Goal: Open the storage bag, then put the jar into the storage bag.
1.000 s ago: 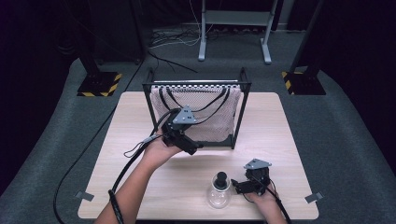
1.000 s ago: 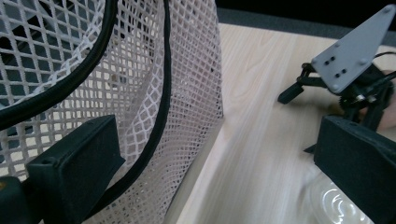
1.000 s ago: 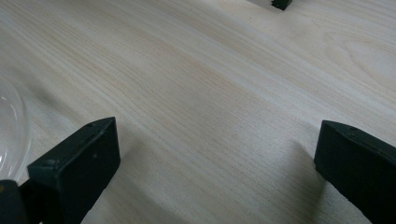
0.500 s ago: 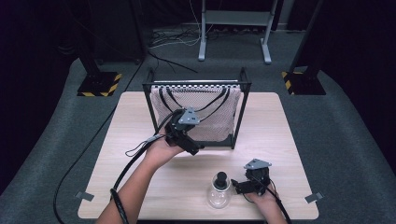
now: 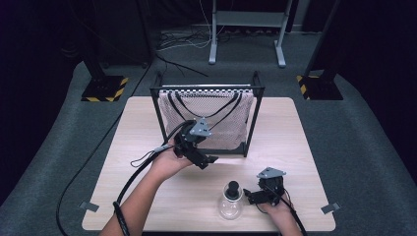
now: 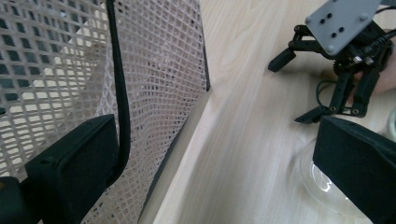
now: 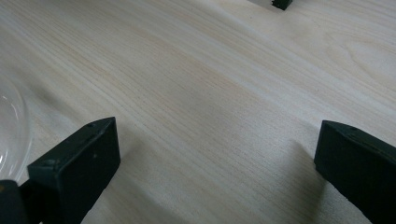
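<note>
Left gripper held in left hand just in front of frame, low at its front-left; jaws wide apart, gripping nothing. In left gripper view, left jaw right against mesh and a black cord running down it (touching or just in front, can't tell), right jaw over edge of flask; bare table between the two. Right gripper low near front edge of table, in right hand, pointing left toward flask; jaws spread wide, nothing between them but wood in right gripper view, w/ curved glass of flask just beside left jaw at far left. Seen from high view, its tips close to flask's right side, contact not clear. Also visible from left gripper view farther off, right gripper w/ grey plate on top, jaws parted, tips down near tabletop. Flask: clear round glass w/ dark stopper, upright on table near front edge, betw. the two hands, nearer right one, free of both grippers. Frame: black, square, standing upright mid-table toward back, white mesh bag hung inside w/ black cords looped across. Cable from left gripper trailing down off table's front-left side. Both grippers released, empty.
</note>
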{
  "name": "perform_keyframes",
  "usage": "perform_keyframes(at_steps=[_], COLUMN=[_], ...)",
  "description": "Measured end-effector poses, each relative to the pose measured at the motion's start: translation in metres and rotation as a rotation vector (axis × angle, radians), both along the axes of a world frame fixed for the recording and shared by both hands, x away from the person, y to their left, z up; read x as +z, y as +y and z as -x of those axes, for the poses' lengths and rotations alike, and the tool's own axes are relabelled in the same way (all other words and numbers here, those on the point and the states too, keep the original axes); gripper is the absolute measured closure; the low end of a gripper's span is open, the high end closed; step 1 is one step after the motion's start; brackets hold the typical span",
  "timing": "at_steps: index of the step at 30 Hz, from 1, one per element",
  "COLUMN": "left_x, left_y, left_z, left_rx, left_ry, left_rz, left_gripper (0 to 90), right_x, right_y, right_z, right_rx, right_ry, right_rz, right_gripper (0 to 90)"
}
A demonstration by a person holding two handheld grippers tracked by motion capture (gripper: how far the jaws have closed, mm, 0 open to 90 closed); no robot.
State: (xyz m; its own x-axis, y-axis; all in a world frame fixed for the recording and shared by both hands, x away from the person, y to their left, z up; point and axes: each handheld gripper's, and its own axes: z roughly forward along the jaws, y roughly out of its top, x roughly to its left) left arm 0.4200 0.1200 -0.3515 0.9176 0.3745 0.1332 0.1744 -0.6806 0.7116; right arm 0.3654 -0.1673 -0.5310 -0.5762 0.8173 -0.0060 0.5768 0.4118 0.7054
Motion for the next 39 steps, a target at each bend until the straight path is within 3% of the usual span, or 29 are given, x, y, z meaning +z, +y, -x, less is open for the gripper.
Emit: perform_keyframes(at_steps=[13,24,39], left_x=[0.008,0.025,0.039], left_y=[0.009,0.016,0.018], left_z=[0.012,0.031,0.047], left_rx=[-0.052,-0.115,-0.142], left_ry=[0.052,0.094,0.081], left_rz=[0.042,0.086,0.107], left_gripper=[1.6,1.9,1.8], right_x=[0.000,0.000,0.000], right_y=[0.000,0.000,-0.001], right_z=[0.000,0.000,0.000], right_rx=[0.000,0.001,0.005], right_ry=[0.000,-0.001,-0.001], right_rz=[0.000,0.001,0.001], right_gripper=[0.0,0.0,0.0])
